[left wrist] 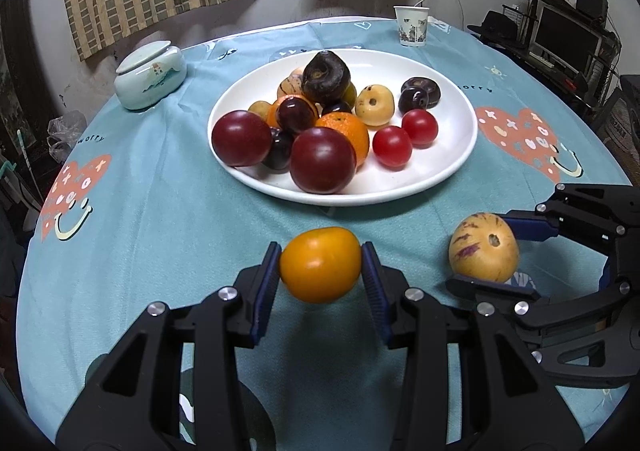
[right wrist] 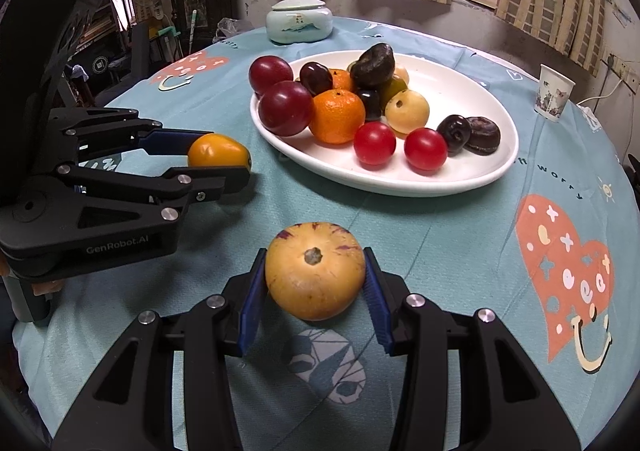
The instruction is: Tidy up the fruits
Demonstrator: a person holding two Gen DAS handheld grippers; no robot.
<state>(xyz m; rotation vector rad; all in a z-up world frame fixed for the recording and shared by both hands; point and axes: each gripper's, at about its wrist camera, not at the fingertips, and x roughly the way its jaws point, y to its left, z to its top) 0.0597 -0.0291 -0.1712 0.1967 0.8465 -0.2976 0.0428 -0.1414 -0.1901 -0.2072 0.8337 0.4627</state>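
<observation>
Left wrist view: the left gripper (left wrist: 321, 265) has its pads clamped on a yellow tomato (left wrist: 320, 264), long axis lying crosswise between the fingers, held just off the cloth (left wrist: 160, 211). The plate (left wrist: 448, 171) lies at twelve o'clock from it, with open cloth between. The nearest plate rim is bare; red plums (left wrist: 323, 159) sit just behind it, so a landing at one o'clock, near the cherry tomatoes (left wrist: 393, 146), looks freer. At three o'clock the right gripper (left wrist: 486, 257) grips a speckled melon (left wrist: 484, 247).

Right wrist view: the right gripper (right wrist: 315, 273) is closed on the melon (right wrist: 315, 270), stem scar up. The plate (right wrist: 472, 175) lies at twelve to one o'clock, its near rim empty. The left gripper (right wrist: 224, 159) with the tomato (right wrist: 218, 151) is at ten o'clock, slightly nearer the plate and apart from the melon. A cup (right wrist: 554, 93) and a jar (right wrist: 299, 19) stand beyond, out of the way.
</observation>
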